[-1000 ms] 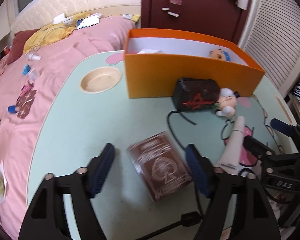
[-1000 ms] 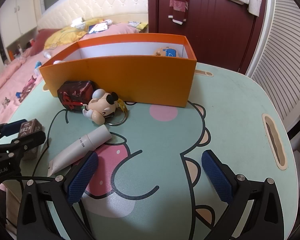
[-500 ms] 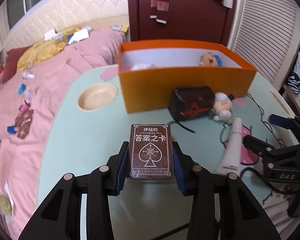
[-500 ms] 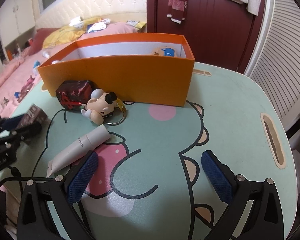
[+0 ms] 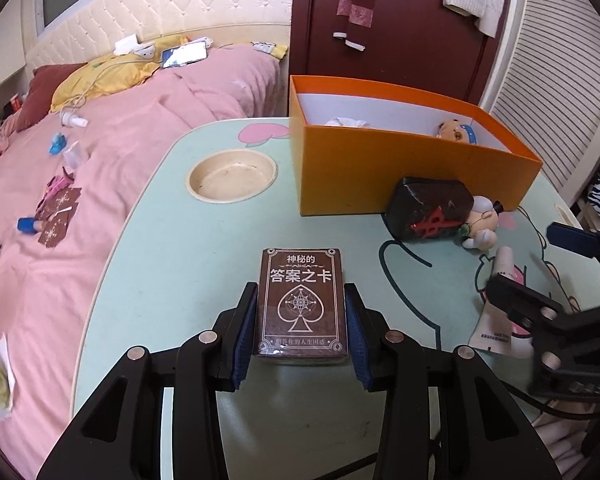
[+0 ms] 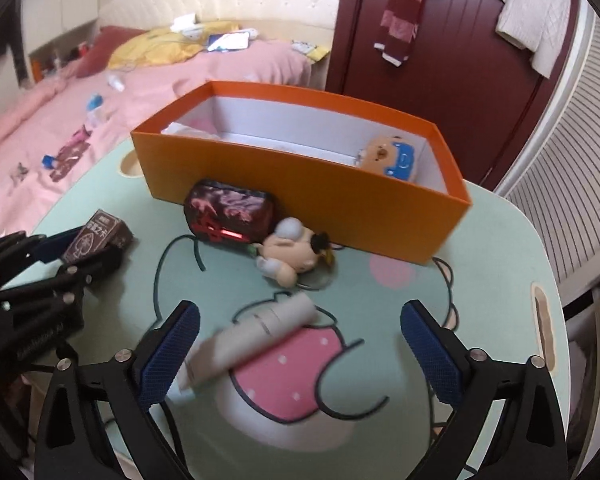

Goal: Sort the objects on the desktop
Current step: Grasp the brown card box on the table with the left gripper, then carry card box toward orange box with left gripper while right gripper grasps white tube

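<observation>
Left wrist view:
Left gripper [image 5: 300, 328]: pinching the brown card deck box [image 5: 302, 300] by its long sides, face up, apparently lifted clear of the table [image 5: 172, 264] near its left edge.
Likely reason: a flat side grip suits carrying it over the wall of the orange box [image 5: 400, 160] at the far edge.
Still out: dark red pouch [image 5: 432, 210] and mouse figure [image 5: 480, 226], both touching the box's front wall.

Right wrist view:
Right gripper [image 6: 300, 344]: spread wide, holding nothing, hovering above the white tube [image 6: 248, 340], which lies slantwise near the front edge, close to the left finger.
Judgement: probably lining up on the tube.
Bear toy [image 6: 392, 156]: already inside the box, right end.
</observation>
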